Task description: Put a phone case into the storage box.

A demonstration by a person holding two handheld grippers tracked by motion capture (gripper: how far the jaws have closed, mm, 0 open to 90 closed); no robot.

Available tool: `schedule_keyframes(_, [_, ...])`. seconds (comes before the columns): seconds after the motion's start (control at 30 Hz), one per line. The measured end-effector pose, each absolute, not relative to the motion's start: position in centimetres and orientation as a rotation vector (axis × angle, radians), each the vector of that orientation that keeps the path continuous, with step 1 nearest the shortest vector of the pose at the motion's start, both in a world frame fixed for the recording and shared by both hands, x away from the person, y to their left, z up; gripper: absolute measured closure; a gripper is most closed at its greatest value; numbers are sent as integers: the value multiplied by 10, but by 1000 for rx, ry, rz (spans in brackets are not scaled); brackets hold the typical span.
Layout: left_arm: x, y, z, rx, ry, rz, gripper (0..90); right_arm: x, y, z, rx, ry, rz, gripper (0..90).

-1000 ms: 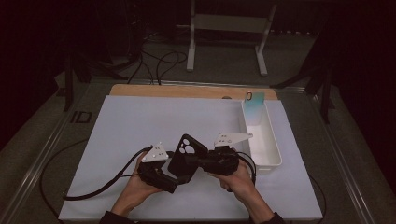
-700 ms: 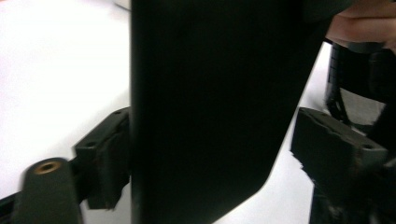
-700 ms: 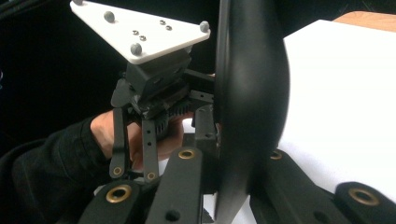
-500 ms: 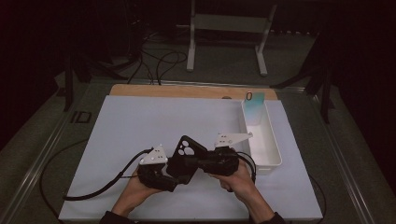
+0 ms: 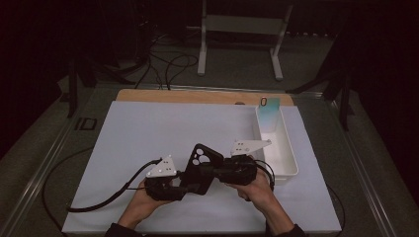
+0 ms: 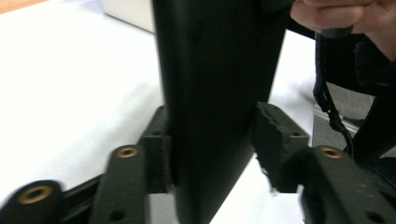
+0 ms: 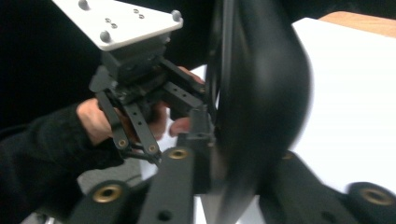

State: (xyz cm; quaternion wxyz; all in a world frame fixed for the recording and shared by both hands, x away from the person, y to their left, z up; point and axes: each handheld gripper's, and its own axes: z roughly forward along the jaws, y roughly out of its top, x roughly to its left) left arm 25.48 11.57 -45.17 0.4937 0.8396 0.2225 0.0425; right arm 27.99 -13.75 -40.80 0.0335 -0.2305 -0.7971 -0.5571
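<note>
A black phone case point(image 5: 200, 165) with camera holes hangs over the white sheet point(image 5: 163, 128), between both grippers. My left gripper point(image 5: 190, 182) comes from the left and its jaws have just been closing. In the left gripper view both pads point(image 6: 275, 135) lie against the case point(image 6: 215, 93). My right gripper point(image 5: 213, 173) comes from the right; its jaws have just been opening a little. In the right gripper view the case point(image 7: 261, 93) is blurred and still sits between the jaws, with the left pad point(image 7: 201, 135) against its edge. The other gripper point(image 7: 140, 88) shows behind it.
A white tray point(image 5: 286, 163) stands to the right of the hands, with a teal card point(image 5: 269, 113) upright at its far end. A wooden board point(image 5: 197, 96) borders the sheet's far side. A metal stand point(image 5: 242, 24) and cables lie beyond the table.
The left gripper's jaws have drawn in around the lower end of the case. Both hands stay where they were.
</note>
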Motion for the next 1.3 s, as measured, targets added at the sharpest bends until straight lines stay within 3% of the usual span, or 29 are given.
schedule_keyframes(0.3, [254,115,-453,2039,520,98,781,281,-137,-408,-744,-2452,-1736,551])
schedule_keyframes(0.6, [253,113,-452,2048,514,101,795,281,-136,-409,-775,-2448,-1752,434])
schedule_keyframes(0.63, [253,114,-451,2036,529,125,797,280,-136,-408,-836,-2481,-1752,262])
schedule_keyframes(0.8, [254,116,-450,2037,552,161,800,277,-137,-407,-930,-2518,-1752,142])
schedule_keyframes(0.97, [254,115,-451,2044,571,173,800,274,-138,-402,-1003,-2504,-1800,101])
schedule_keyframes(1.3, [254,114,-451,2047,594,194,800,271,-136,-396,-1117,-2424,-1833,101])
